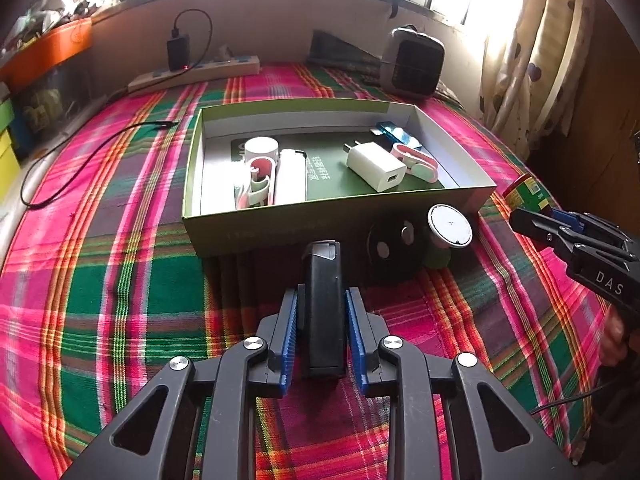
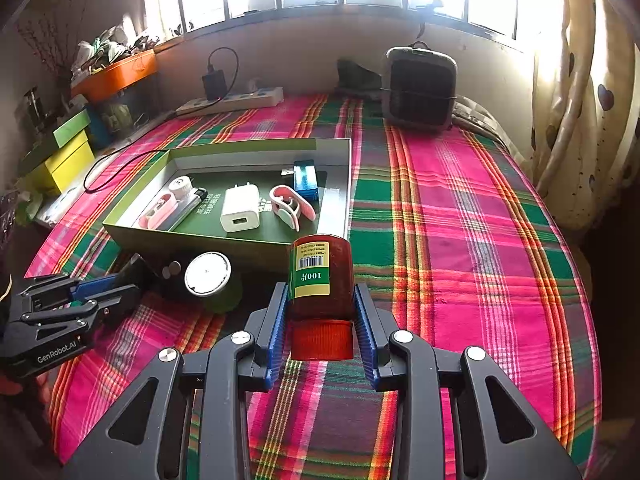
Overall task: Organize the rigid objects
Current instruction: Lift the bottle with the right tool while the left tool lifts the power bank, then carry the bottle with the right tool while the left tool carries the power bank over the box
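Left wrist view: left gripper (image 1: 322, 312) clamped on a slim black block (image 1: 323, 304), pads pressing both long sides, block pointing forward between the fingers toward the near wall of the green box (image 1: 288, 220). The box sits open on the plaid cloth (image 1: 120, 280) and already holds a white charger (image 1: 376, 166), pink clips (image 1: 416, 162), a blue stick (image 1: 396, 132) and a white roll (image 1: 261, 148). Just outside the near wall lie a round white-faced disc (image 1: 450, 226) and a black puck (image 1: 394, 246), not yet boxed. The right gripper (image 1: 532, 220) shows at the right edge, carrying its bottle. Right wrist view: right gripper (image 2: 322, 320) clamped on a red bottle (image 2: 322, 276), cap toward the camera, label with barcode facing up; the bottle hangs near the box's near right corner, apart from it. Judgement: both hands are mid-carry, the step being delivery into the box. Next move calls for lifting each item over the near wall, finding a bare patch of floor, probably centre for the block and the right side for the bottle, then parting the jaws. Risk: the bottle may roll if laid sideways.
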